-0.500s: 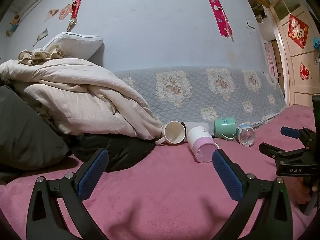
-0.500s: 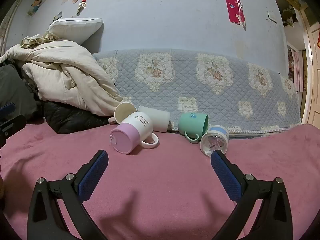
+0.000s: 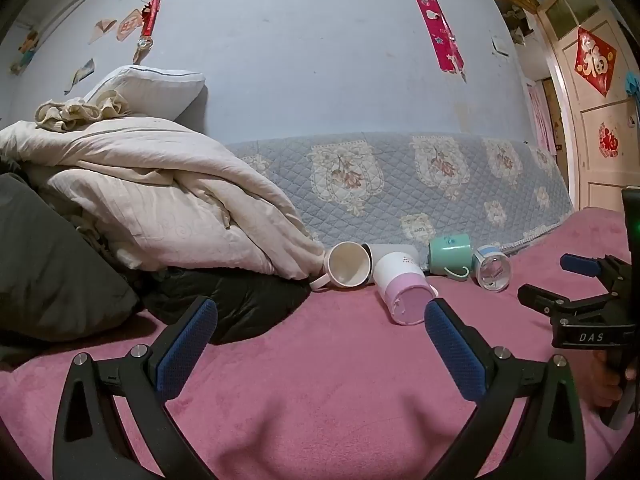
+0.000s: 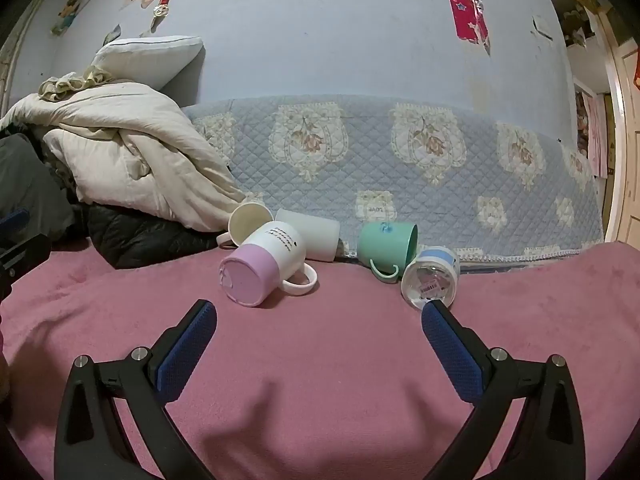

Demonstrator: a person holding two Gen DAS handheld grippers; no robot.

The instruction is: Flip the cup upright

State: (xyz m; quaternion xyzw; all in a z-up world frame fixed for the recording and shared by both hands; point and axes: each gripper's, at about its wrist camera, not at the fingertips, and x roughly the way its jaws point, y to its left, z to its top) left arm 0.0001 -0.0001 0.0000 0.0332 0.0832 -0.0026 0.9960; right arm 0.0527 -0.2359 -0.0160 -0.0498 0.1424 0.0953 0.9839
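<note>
- Here, the left gripper (image 3: 320,344) hovers above the pink blanket (image 3: 320,380), its blue-padded fingers (image 3: 188,344) spread wide with nothing between them.
- The right gripper (image 4: 318,346) hovers likewise over the same blanket (image 4: 320,360), fingers (image 4: 450,354) wide apart and empty; in the left wrist view it appears at the right edge (image 3: 560,284).
- Four mugs and a jar lie tipped on their sides in a row on the bed, at the foot of the quilted blue cover (image 4: 400,160).
- Pink-and-white mug (image 4: 264,264): base facing the camera, handle to the right, resting against the white mugs behind it.
- Cream mug (image 4: 248,226): mouth facing the camera, touching the beige comforter (image 4: 132,160).
- White mug (image 4: 310,238): lying behind the pink-and-white mug.
- Green mug (image 4: 386,242): handle downward, just beside the clear jar (image 4: 432,280).
- A black jacket (image 4: 140,236) lies under the comforter; a pillow (image 4: 148,58) leans on the wall.
</note>
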